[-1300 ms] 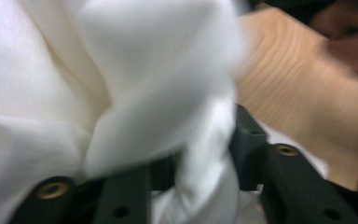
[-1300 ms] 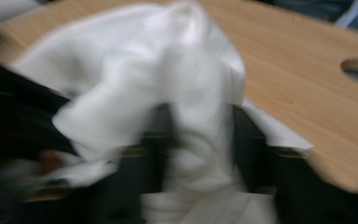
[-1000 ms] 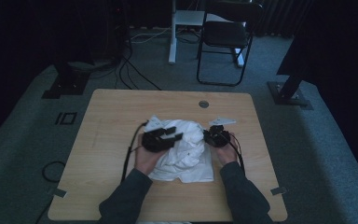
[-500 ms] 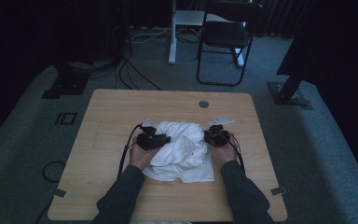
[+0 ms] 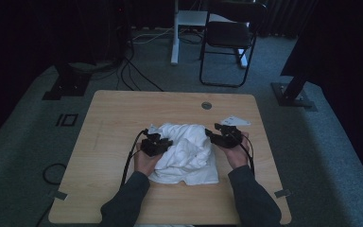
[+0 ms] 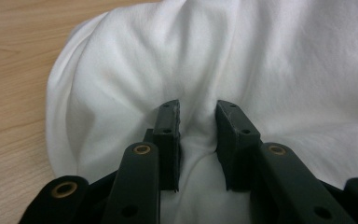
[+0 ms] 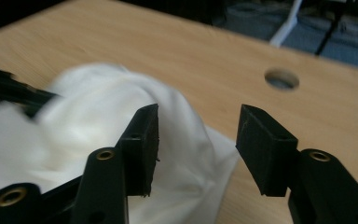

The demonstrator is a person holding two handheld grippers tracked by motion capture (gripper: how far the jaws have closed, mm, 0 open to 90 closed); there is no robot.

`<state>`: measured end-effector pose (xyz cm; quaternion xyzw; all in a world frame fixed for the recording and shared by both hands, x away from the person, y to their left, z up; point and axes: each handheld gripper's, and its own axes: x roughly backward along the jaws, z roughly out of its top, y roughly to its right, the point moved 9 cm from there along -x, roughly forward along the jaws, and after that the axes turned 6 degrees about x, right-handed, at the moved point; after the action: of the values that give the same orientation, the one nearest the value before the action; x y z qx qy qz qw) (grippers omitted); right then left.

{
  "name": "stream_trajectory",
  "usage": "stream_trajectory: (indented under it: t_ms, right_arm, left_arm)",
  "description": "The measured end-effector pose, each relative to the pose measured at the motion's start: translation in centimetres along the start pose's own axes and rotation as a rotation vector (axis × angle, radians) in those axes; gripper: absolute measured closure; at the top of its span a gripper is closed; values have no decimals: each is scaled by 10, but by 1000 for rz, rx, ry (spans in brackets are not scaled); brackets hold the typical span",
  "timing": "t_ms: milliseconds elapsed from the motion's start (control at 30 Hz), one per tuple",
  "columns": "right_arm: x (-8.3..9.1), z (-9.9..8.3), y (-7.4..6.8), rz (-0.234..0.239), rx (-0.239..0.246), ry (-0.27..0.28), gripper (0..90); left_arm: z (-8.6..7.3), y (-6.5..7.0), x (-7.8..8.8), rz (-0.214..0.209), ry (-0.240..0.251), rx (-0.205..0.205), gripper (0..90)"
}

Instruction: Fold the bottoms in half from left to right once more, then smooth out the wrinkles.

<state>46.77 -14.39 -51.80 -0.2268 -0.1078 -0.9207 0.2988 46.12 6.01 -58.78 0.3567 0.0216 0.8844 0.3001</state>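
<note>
A: Largest first. What is recorded of the table (image 5: 123, 113)?

B: The wooden top is seen whole from above; its near edge is partly covered by two dark sleeves. A round hole (image 5: 206, 105) is noted near the far edge. The room behind is too dark to be read.

A: And the cloth (image 5: 186, 151)?

B: A white, crumpled cloth is found at the table's middle, between the two hands. How it is folded cannot be made out. In the right gripper view its left part is blurred.

A: The left gripper (image 5: 157, 143)?

B: It is set on the cloth's left edge. Its jaws have just been closing and stand narrow, with a ridge of fabric gathered between them; a firm pinch cannot be confirmed.

A: The right gripper (image 5: 222, 135)?

B: It is held at the cloth's right edge. Its jaws have just been opening and stand apart, nothing gripped; the cloth is seen behind the left one.
</note>
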Motion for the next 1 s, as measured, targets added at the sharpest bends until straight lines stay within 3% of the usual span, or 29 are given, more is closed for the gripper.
stream_trajectory:
  t_ms: [100,200,367,700,767,833,867,1000]
  right_arm:
    - [12,13,-11,19,14,46,455]
    - [20,24,-28,73,40,87,446]
    - [22,33,-50,150,71,106,446]
    - [-4,12,-73,228,119,-4,407]
    - [-10,8,-77,225,142,-31,458]
    - [-15,1,-77,210,173,-69,747]
    - [-13,-2,-76,190,179,-77,848]
    - [13,-6,-73,201,154,-13,876]
  left_arm:
    - [2,-1,-2,8,12,9,708]
    - [4,-1,-4,19,23,20,707]
    - [8,-1,-8,47,30,36,704]
    - [10,-1,-10,49,34,50,702]
    - [9,-1,-10,50,34,49,702]
    - [9,-1,-9,49,36,53,701]
    - [9,-2,-9,47,37,53,701]
    - [9,-3,-8,33,44,65,700]
